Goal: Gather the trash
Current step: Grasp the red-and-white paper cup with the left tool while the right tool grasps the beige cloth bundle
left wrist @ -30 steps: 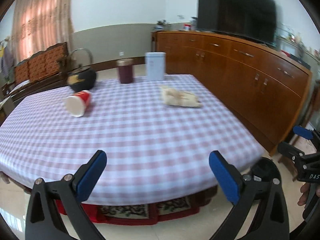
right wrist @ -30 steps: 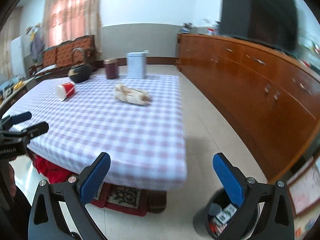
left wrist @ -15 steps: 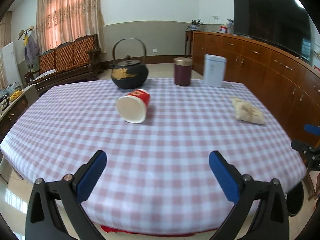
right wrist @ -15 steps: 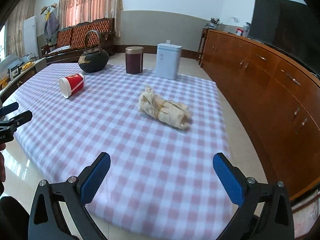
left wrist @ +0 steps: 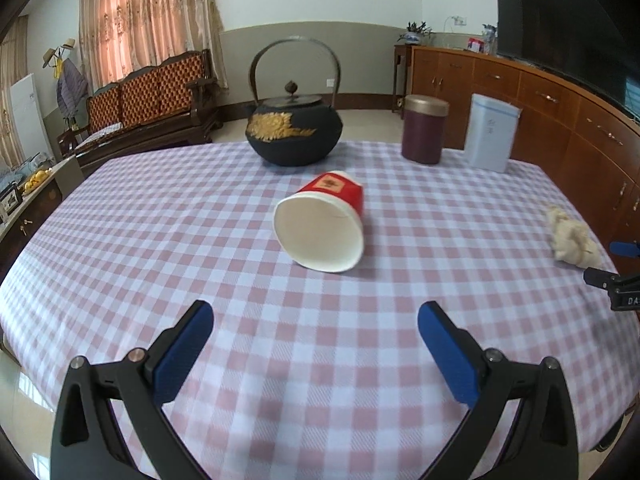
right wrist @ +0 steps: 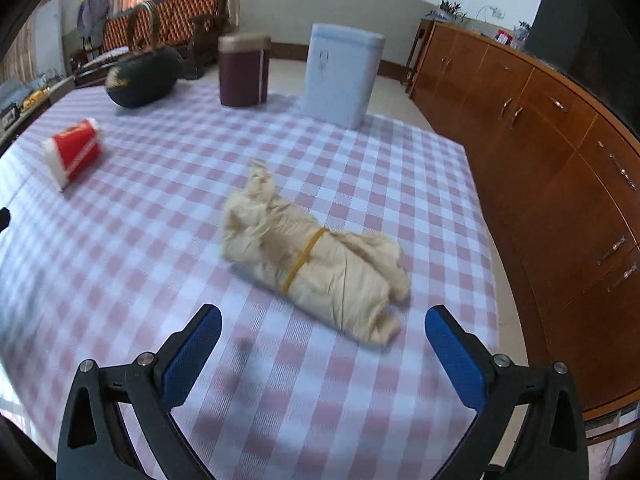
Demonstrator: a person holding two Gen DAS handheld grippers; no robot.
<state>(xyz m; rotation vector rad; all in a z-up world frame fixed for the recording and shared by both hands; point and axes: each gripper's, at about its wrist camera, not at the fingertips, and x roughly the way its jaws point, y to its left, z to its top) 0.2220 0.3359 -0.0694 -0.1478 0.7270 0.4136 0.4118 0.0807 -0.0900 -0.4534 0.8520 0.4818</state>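
Left tongs (left wrist: pixel 316 322): spread wide, holding nothing, low in my left wrist frame over the checked desk (left wrist: pixel 120 240).
Right tongs (right wrist: pixel 323 326): equally wide apart and empty — pads hang over the cloth.
Paper cup (left wrist: pixel 322 222): red, tipped on its side at frame centre, white mouth facing my left tongs, straight ahead but apart.
Cup axis: runs away from me toward the black kettle (left wrist: pixel 294 130).
Wad (right wrist: pixel 316 258): crumpled cream paper bound with a yellow rubber band, centre of the right wrist frame, just beyond the right tongs.
Wad axis: slants from upper left to lower right — I'd judge a wrist turn is needed to close across it.
Nearer arm: right for the wad, left for the cup.
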